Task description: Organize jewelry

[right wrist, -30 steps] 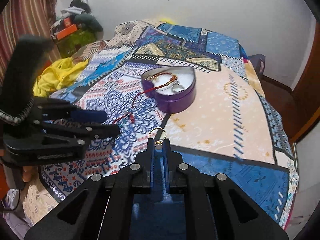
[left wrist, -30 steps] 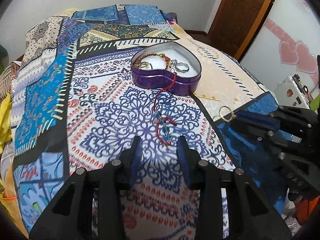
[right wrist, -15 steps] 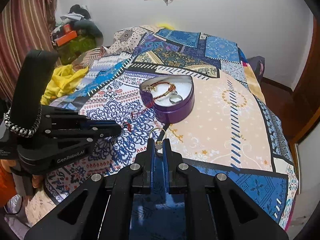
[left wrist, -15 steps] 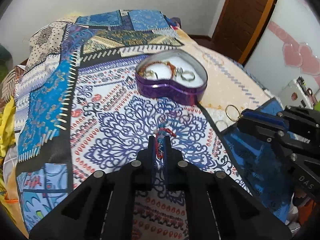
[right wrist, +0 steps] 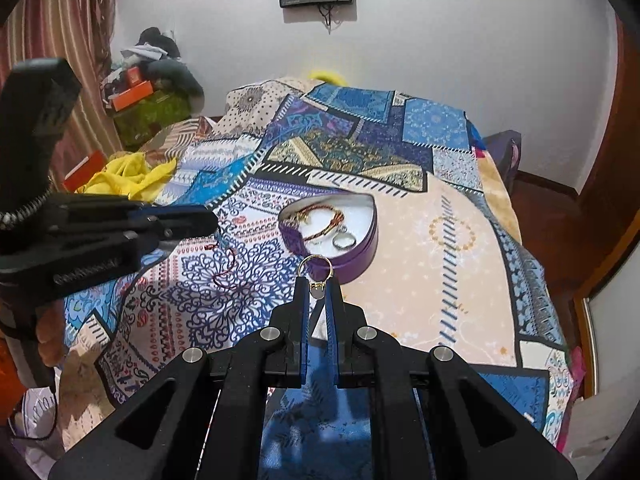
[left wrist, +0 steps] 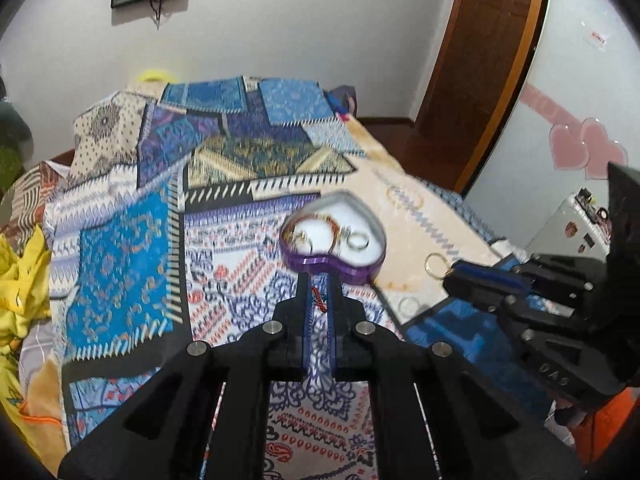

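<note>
the heart tin (right wrist: 362, 254) on the bedspread (right wrist: 448, 280) already holds a bracelet (right wrist: 320, 222) and ring. the left gripper (left wrist: 318, 280) clamps a red cord (right wrist: 224, 264), the right gripper (right wrist: 317, 280) pinches a gold ring (right wrist: 316, 267); both remain to drop in.

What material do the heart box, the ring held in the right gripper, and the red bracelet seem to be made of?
Heart box: probably tin or thin metal, with a glossy purple wall and a pale inside.
Ring, held in the right gripper: gold-coloured metal, thin and shiny; real gold or plating cannot be told.
Red bracelet, hanging from the left gripper: seems braided cord or thread, matte and limp.
</note>
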Demonstrator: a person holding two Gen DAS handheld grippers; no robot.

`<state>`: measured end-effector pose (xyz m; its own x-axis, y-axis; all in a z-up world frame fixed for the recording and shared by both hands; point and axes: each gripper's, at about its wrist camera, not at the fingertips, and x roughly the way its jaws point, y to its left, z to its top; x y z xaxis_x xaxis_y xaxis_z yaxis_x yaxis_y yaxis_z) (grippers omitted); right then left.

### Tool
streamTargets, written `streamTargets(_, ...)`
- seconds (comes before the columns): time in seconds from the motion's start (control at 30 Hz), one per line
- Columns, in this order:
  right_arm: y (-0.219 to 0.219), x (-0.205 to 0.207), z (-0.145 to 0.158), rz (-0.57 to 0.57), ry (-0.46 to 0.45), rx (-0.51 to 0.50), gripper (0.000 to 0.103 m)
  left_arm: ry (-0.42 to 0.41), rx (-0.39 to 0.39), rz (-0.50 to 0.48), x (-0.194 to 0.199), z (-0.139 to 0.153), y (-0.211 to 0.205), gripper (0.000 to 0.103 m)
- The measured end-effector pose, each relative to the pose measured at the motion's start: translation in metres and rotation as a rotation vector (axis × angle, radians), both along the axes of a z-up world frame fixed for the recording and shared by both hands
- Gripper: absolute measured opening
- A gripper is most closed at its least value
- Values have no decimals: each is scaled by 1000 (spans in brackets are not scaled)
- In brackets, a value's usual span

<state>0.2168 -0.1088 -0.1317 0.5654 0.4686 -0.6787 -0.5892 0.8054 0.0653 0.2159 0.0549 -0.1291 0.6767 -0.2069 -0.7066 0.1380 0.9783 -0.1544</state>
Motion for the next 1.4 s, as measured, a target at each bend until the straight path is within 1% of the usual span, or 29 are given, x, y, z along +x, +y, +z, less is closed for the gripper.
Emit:
streamTargets(0.23, 1, 6, 12, -5, -35, 16, 7, -70, -1, -8, 8, 28, -5, 5)
streamTargets(0.4, 5, 13, 19, -6, -58, 26, 7, -111, -18, -18, 20, 45, -9, 5)
streamTargets(0.5, 6, 20, 24, -10, -71, 34, 7, -134, -23, -20, 27, 52, -11, 5)
streamTargets(0.63, 6, 32, 29, -19, -84, 49, 7, -149, -28, -24, 37, 54, -13, 5)
streamTargets(0.77, 6, 44, 29, -31, -89, 52, 7, -146, -33, -26, 47, 49, -14, 5)
streamTargets(0.93, 9, 60, 23, -31, -74, 37, 7, -121, -26, -24, 62, 34, -16, 5)
streamTargets(1.1, 15, 72, 12, 7, -23, 23, 7, -77, -26, -21, 78, 14, -16, 5)
streamTargets(1.3, 24, 80, -3, 33, 10, -17, 7, 14, -60, -16, 98, -16, -10, 5)
streamTargets(1.4, 27, 85, -11, 45, 45, -14, 7, 67, -100, -28, 106, -28, -6, 5)
